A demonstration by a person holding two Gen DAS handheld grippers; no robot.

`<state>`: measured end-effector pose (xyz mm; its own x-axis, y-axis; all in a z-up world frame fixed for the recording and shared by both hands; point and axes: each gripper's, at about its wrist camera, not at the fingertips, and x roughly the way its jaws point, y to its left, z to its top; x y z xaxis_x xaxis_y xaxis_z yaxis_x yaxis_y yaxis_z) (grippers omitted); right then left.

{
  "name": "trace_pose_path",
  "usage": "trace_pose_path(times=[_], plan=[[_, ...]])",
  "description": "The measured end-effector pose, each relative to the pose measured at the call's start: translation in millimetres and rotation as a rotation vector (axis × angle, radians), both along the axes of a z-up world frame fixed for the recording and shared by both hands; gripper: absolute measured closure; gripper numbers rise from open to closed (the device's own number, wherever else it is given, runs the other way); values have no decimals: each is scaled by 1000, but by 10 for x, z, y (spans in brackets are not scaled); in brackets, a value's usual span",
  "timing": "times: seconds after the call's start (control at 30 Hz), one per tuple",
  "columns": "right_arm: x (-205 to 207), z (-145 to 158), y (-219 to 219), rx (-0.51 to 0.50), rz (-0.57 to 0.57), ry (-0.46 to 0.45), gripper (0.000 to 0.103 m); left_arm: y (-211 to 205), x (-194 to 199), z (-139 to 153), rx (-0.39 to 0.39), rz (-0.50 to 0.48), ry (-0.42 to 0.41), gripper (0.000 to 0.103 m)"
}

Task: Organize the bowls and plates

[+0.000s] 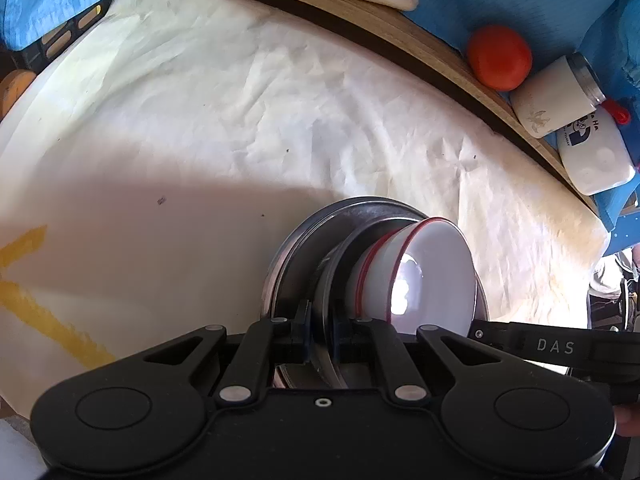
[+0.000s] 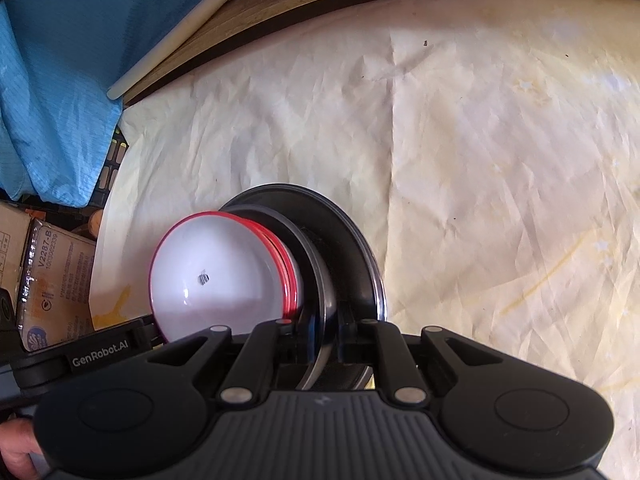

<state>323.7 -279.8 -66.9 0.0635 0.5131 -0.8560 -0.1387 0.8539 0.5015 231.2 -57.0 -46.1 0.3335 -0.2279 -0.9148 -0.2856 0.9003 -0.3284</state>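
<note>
A stack of steel plates (image 1: 296, 256) carries nested white bowls with red rims (image 1: 432, 276) over the paper-covered table (image 1: 240, 120). My left gripper (image 1: 322, 336) is shut on a steel plate's near rim, its pads pinching the thin edge. In the right wrist view the same bowls (image 2: 224, 276) sit left of the dark-looking plates (image 2: 348, 240), and my right gripper (image 2: 324, 340) is shut on the plate rim from the opposite side. Each gripper's body shows in the other's view: the right one (image 1: 552, 346), the left one (image 2: 100, 354). The underside of the stack is hidden.
A tomato (image 1: 500, 58), a white jar (image 1: 556, 96) and a white red-capped bottle (image 1: 596, 156) lie along the wooden board edge (image 1: 360, 12) at the far right. A white stick (image 2: 172, 36) rests on blue cloth (image 2: 60, 80). A cardboard box (image 2: 52, 280) stands left of the table.
</note>
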Motion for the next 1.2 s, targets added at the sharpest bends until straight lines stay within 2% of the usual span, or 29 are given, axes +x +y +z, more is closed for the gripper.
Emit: trace_pose_path(times=[0.9, 1.2], plan=[[-14, -9, 23, 13, 21, -15, 90, 40, -77, 7, -15, 49, -9, 94], [-35, 2, 8, 20, 24, -21, 89, 79, -115, 56, 5, 76, -23, 93]])
